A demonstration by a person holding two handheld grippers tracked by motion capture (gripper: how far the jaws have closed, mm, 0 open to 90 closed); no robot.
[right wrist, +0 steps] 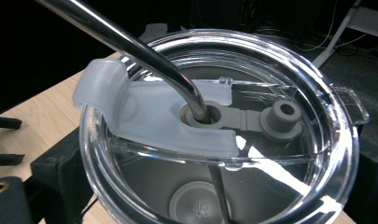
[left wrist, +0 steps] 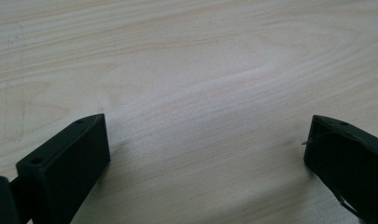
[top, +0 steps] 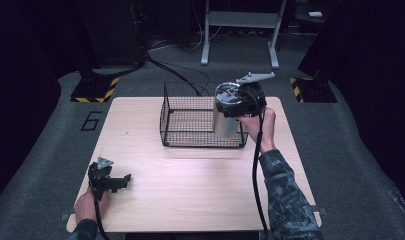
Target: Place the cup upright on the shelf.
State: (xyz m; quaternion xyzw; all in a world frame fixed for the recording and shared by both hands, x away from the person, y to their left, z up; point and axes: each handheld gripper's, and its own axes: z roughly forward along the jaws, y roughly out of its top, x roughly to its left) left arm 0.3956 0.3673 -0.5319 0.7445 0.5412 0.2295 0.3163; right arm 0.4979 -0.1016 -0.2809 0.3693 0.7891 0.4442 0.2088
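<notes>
High view: my right gripper [top: 229,111] is raised over the near right corner of the wire basket [top: 187,120], carried by a right hand [top: 262,127] whose forearm [top: 285,195] runs up from the table's near edge, its sleeve patterned; the cable [top: 256,165] hangs along that forearm and the grey three-cornered plate [top: 255,77] sits on the gripper's far side. The jaws clamp the steel tumbler [top: 226,120] just below its rim, holding it upright; its lower body shows behind the basket's mesh, though I cannot tell whether its base touches the basket floor. Right gripper view: I look down on the tumbler's clear lid [right wrist: 214,140], a metal straw [right wrist: 130,44] passing through its central hole, a black jaw pressed against the wall on either side. My left gripper [top: 122,181] rests low at the near left corner of the wooden table [top: 190,185], well apart from the basket, the left hand [top: 90,205] behind it. Left gripper view: its jaws stand wide apart over bare wood [left wrist: 200,84], gripping nothing.
</notes>
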